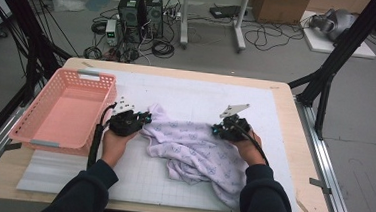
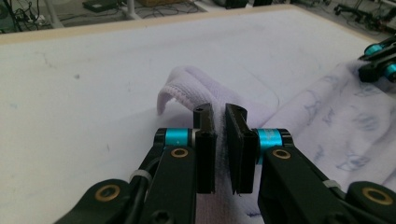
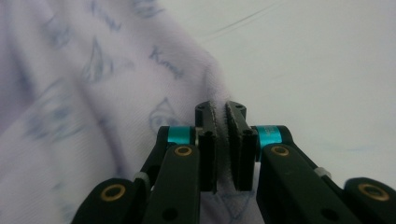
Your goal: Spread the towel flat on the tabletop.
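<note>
While the crumpled white cotton garment with a faint blue print (image 1: 192, 154) lies bunched in the middle of the white gridded mat (image 1: 187, 93) that covers the light wooden table (image 1: 293, 143), each hand-held gripper has taken hold of one of its edges. The left gripper (image 1: 145, 119) sits at the cloth's left end, just beside the pink slatted plastic basket (image 1: 63, 110), and the left gripper view shows its jaws drawn close with a fold of the ribbed hem (image 2: 180, 91) pinched between the pads. The right gripper (image 1: 218, 129) is at the cloth's far right edge; in the right gripper view its jaws are likewise narrow, clamped on a thin ridge of printed fabric (image 3: 219, 135). The work appears to be at the grasping step of spreading or folding the garment: both pinches are set, but the cloth is not yet lifted or pulled flat, and most of it lies in soft heaps between and below the two hands. The next move probably calls for raising both grippers together and drawing them apart evenly, so the fabric opens without slipping from either grip. Since each hold is on a slim fold only, a sharp tug could pull an edge free, so the pull should be steady and level.
</note>
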